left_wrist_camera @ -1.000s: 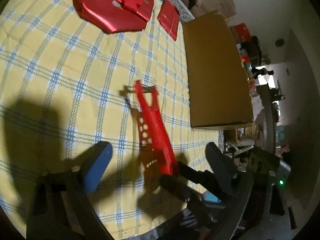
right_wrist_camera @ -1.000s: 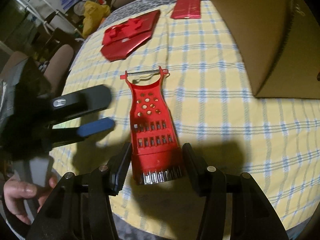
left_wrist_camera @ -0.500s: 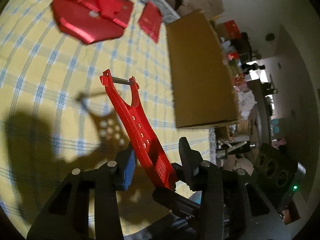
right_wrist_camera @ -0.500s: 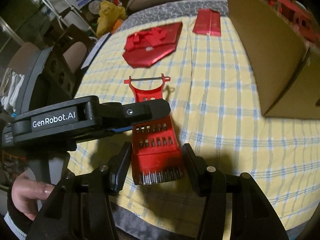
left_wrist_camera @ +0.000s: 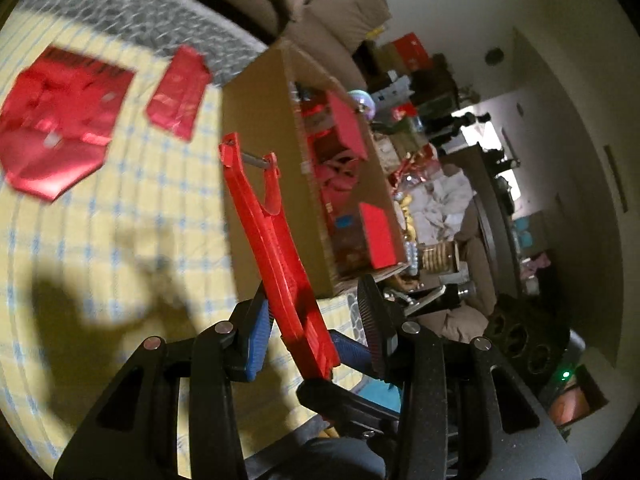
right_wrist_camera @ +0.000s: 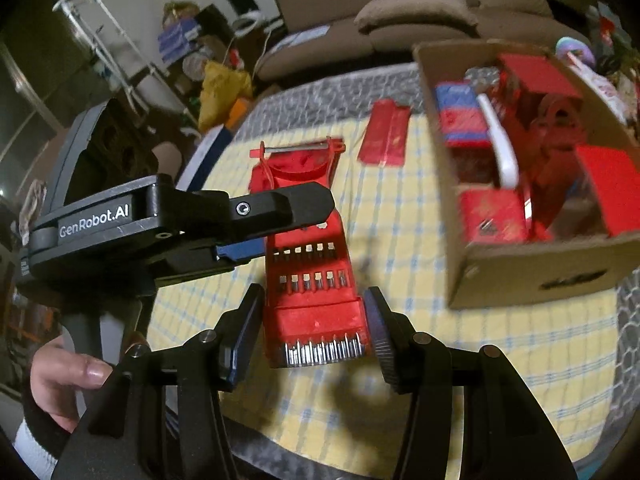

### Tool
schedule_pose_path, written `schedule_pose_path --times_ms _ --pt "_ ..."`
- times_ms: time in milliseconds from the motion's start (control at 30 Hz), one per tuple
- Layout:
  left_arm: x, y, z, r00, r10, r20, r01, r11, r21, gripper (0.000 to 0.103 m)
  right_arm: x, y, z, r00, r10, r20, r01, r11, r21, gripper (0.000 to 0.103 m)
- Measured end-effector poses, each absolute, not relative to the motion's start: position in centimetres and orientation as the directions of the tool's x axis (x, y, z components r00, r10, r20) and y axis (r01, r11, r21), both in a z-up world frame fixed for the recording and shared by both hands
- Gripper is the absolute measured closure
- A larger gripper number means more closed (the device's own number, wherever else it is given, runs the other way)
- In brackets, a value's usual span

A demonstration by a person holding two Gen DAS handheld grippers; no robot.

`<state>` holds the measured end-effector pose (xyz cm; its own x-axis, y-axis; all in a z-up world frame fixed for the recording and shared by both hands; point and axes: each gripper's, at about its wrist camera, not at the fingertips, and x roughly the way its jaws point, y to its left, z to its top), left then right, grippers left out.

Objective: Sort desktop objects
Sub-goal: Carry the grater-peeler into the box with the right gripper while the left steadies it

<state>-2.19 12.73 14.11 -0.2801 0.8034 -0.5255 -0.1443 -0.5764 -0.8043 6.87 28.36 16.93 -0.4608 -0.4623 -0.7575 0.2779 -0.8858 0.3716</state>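
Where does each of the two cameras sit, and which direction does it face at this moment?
Left wrist: sits on the left gripper, looking along its fingers over the checked tablecloth toward the cardboard box; both black fingers show, closed on the red grater.
Right wrist: sits on the right gripper, facing the sofa beyond the table; its fingers clamp the grater's wide end, and the left gripper and the person's hand show at left.
Shared: the grater, the box, the tablecloth, the small red packet.
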Motion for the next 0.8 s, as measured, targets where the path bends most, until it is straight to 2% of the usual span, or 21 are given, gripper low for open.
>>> schedule_pose_path --times_ms 300,667,800 --pt "-6.3 20.0 17.0 -0.24 0.801 -0.549 -0.219 -0.595 -0.773 0.066 3.3 34.2 19.7 -0.536 -0.402 -0.742 0.226 -0.915 0.333 0.051" --pt "-10.0 27.7 14.1 -0.163 0.771 -0.616 -0.247 -0.636 -0.731 0.065 -0.8 41.1 16.0 -0.548 -0.361 -0.754 0.109 -0.925 0.363 0.051" --pt "-10.5 29.0 13.3 -0.154 0.755 -0.637 -0.259 -0.653 -0.712 0.064 -1.7 41.7 14.4 -0.566 -0.289 -0.772 0.083 -0.952 0.296 0.051"
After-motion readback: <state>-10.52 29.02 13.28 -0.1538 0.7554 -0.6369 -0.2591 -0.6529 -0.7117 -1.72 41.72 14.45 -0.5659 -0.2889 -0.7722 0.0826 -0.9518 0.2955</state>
